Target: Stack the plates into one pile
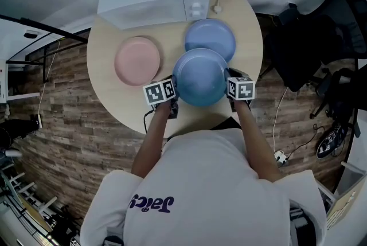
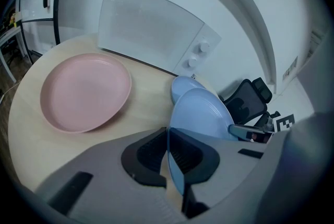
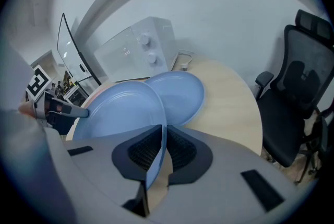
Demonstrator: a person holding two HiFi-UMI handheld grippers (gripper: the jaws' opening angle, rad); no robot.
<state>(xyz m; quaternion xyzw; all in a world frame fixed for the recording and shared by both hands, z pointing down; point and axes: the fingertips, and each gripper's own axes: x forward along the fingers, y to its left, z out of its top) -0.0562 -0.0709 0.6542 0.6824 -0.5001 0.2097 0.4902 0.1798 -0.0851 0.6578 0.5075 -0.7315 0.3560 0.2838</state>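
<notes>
Plate (image 1: 199, 75), round, smooth blue, wood table (image 1: 249, 32)

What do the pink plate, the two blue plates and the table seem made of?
Pink plate, held blue plate, other blue plate: probably matte plastic; thin rims, even colour, no gloss. Table: pale wood or laminate; faint grain, satin.
</notes>
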